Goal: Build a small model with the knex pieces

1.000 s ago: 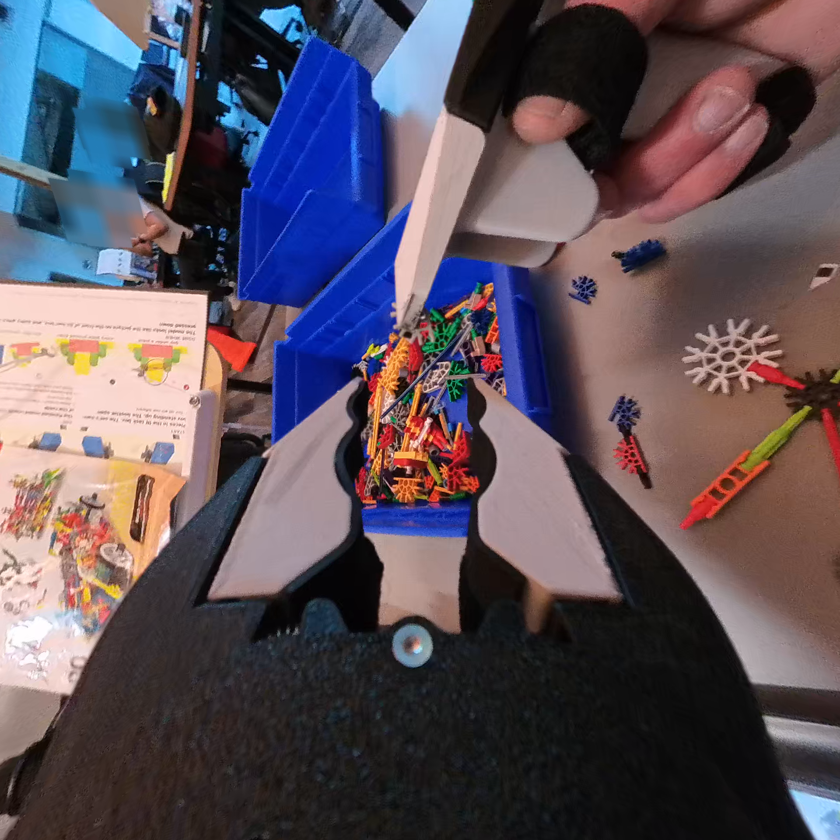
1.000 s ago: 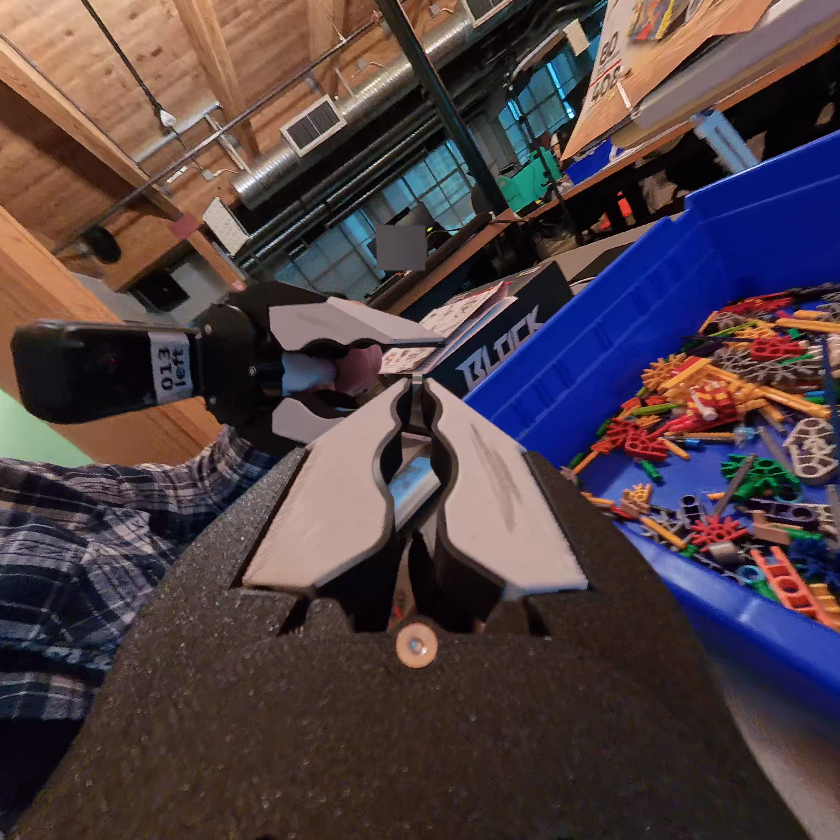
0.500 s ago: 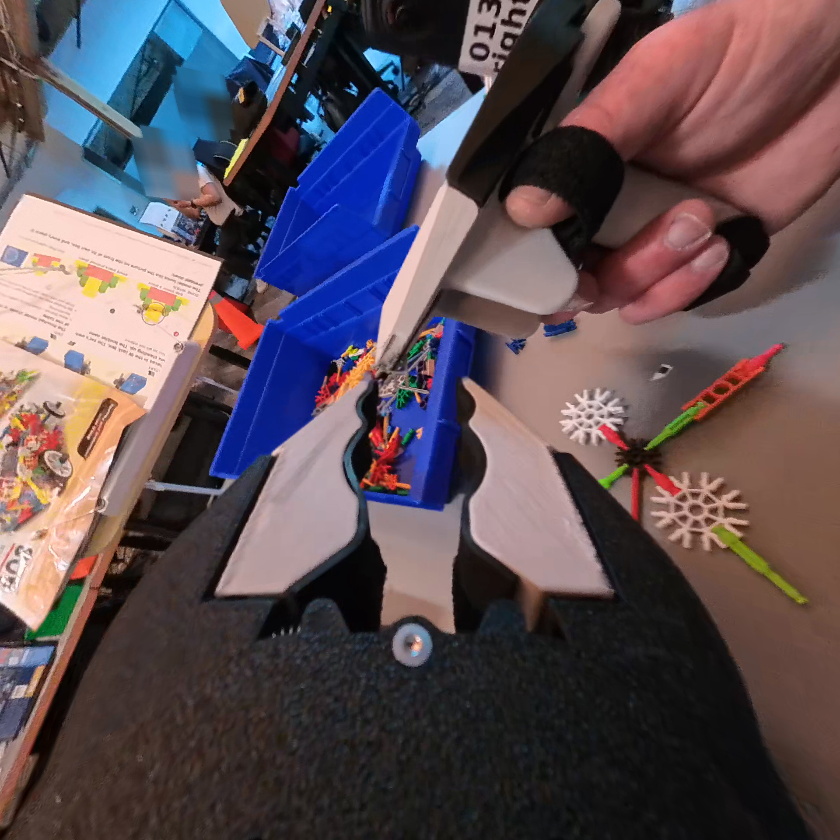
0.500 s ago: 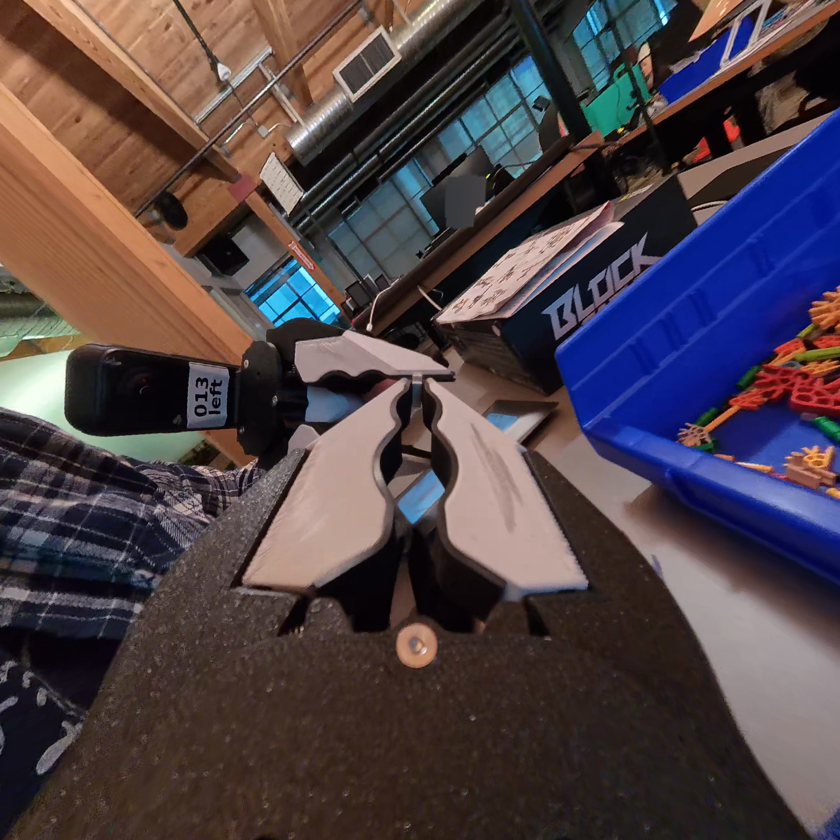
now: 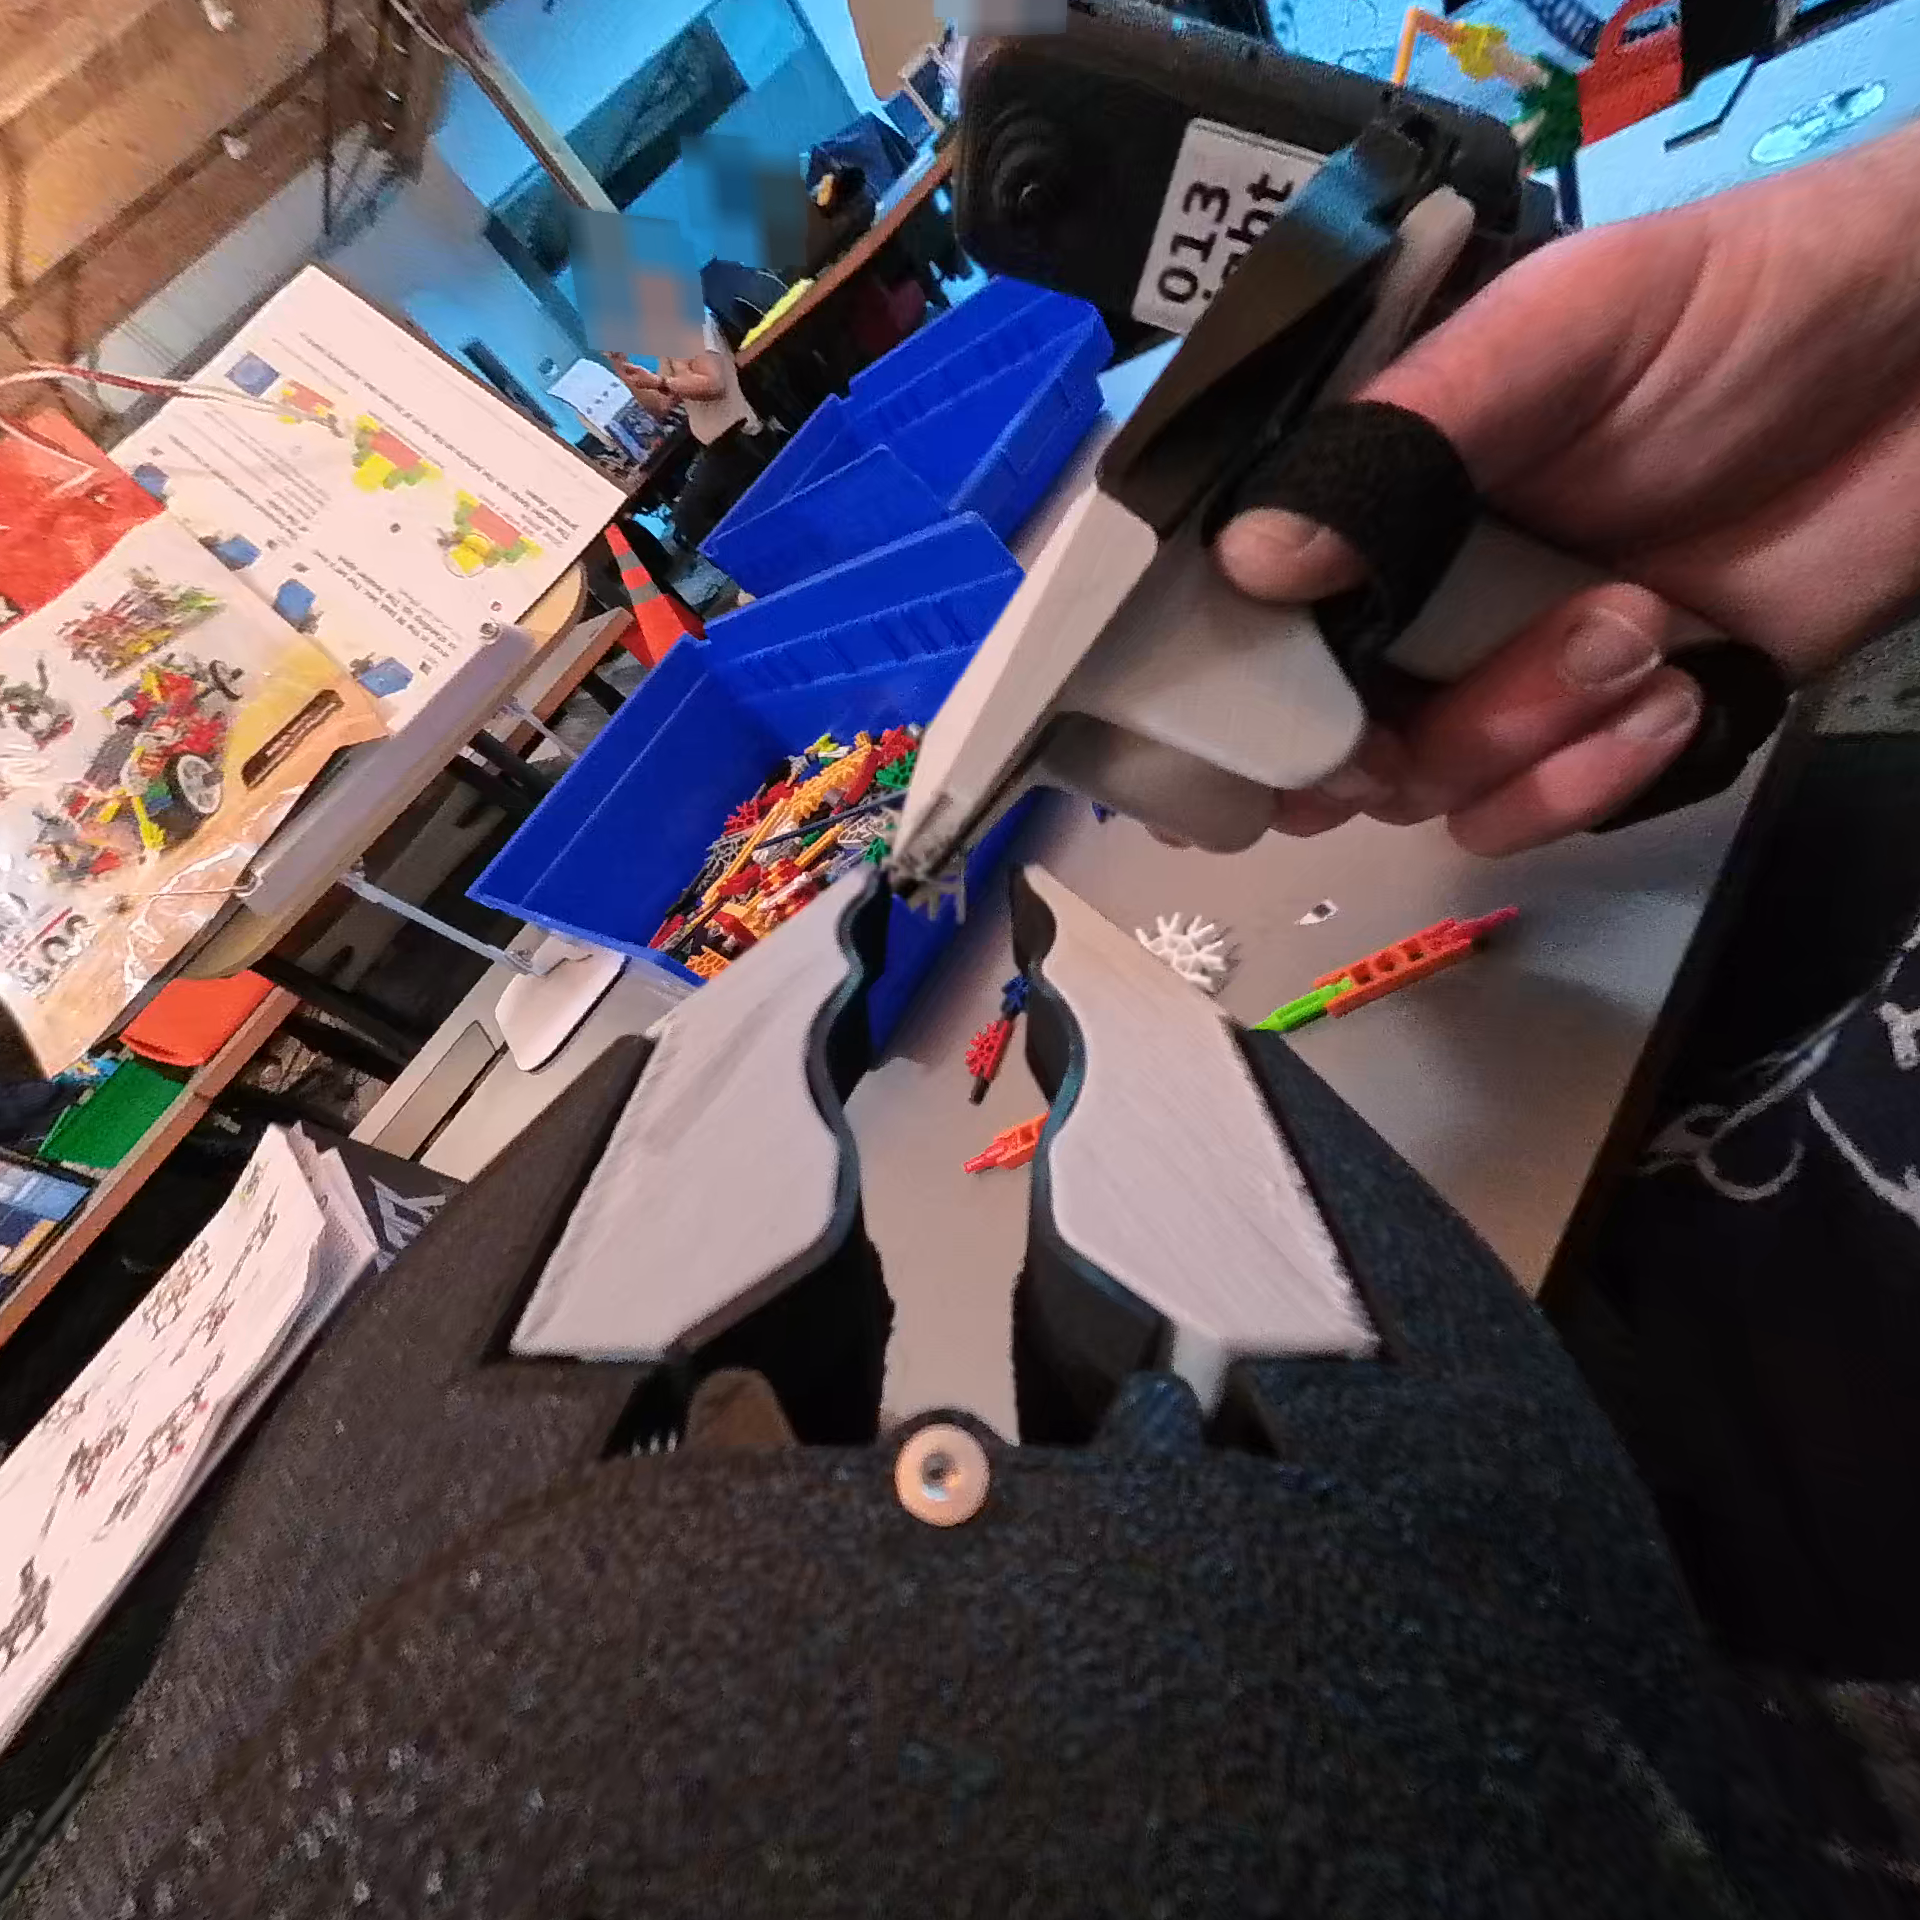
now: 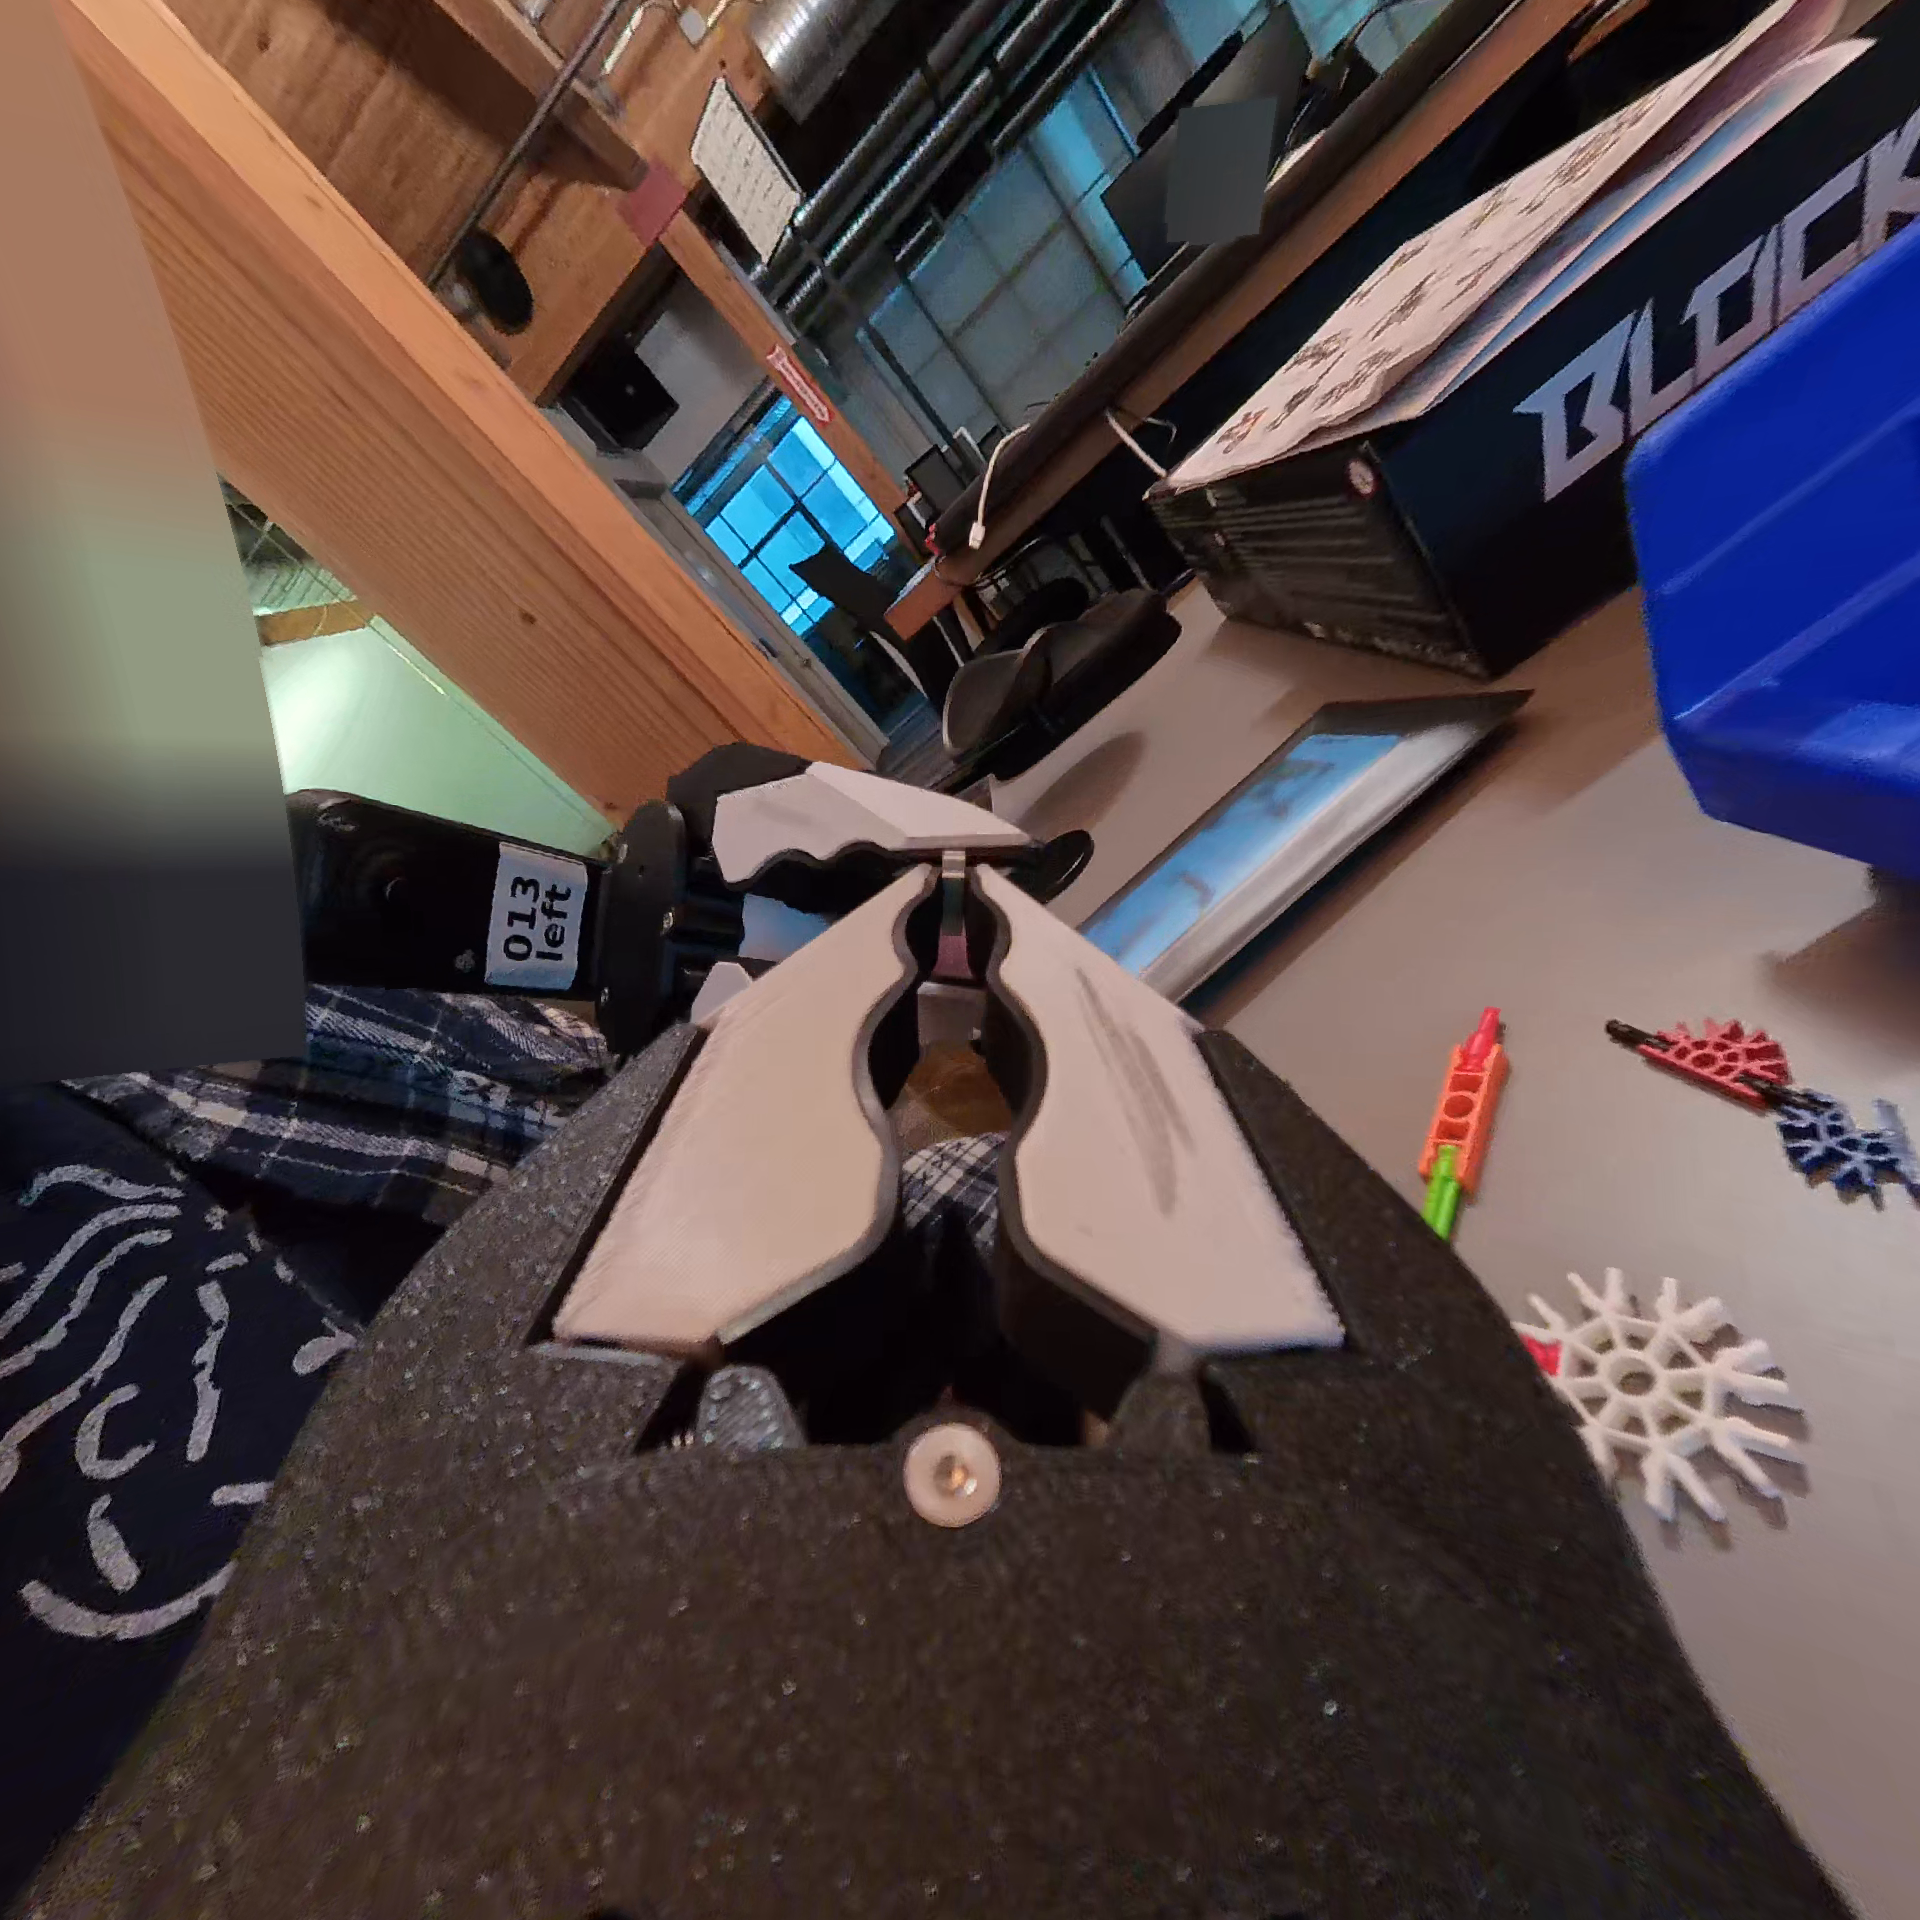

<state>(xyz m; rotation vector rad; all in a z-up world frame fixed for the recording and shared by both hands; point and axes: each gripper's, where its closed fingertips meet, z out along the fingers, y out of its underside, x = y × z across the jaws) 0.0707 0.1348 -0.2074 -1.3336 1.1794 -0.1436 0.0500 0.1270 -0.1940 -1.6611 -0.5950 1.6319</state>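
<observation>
Left wrist view: the left gripper [image 5: 945, 894], jaws apart, hangs over a grey table [image 5: 1455, 1049] beside a blue bin [image 5: 623, 821] of toy parts. Right wrist view: the right gripper [image 6: 951, 878] pinches a small grey piece [image 6: 951, 871]; a white connector [image 6: 1652, 1387] lies near the table edge.

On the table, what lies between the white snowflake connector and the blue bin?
Right wrist view: between the white snowflake connector and blue bin lie a red connector and a blue one.
</observation>
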